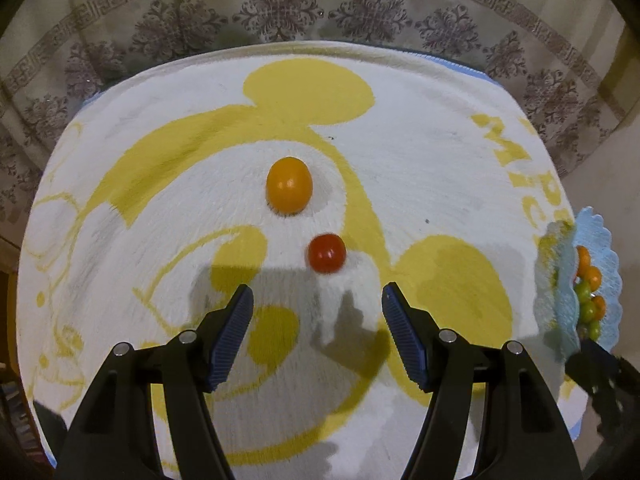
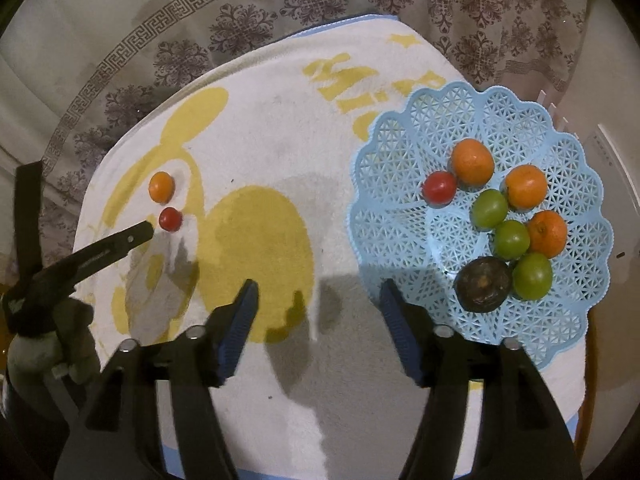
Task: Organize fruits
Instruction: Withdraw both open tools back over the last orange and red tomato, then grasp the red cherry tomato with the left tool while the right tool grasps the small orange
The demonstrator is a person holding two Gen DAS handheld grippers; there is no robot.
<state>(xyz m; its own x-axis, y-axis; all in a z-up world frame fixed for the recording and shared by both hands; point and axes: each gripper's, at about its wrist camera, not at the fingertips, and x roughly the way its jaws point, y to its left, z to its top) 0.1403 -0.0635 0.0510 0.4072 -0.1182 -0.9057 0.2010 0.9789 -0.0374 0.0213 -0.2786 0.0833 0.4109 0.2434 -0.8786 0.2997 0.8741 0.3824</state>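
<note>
Two loose fruits lie on the white and yellow towel [image 1: 420,152]: an orange fruit [image 1: 289,185] and, nearer to me, a small red tomato [image 1: 327,253]. My left gripper [image 1: 318,294] is open just short of the tomato, nothing between its blue pads. In the right wrist view the same orange fruit [image 2: 161,187] and red tomato [image 2: 170,219] lie at the left, with a left gripper finger [image 2: 132,237] beside the tomato. My right gripper [image 2: 318,290] is open and empty, at the near left rim of the blue lattice basket [image 2: 400,236].
The basket holds several fruits: orange ones [image 2: 472,161], green ones [image 2: 489,208], a red tomato [image 2: 439,187] and a dark brown fruit [image 2: 484,285]. The basket [image 1: 598,240] shows at the right edge of the left wrist view. A patterned cloth [image 2: 248,28] lies beyond the towel [image 2: 280,128].
</note>
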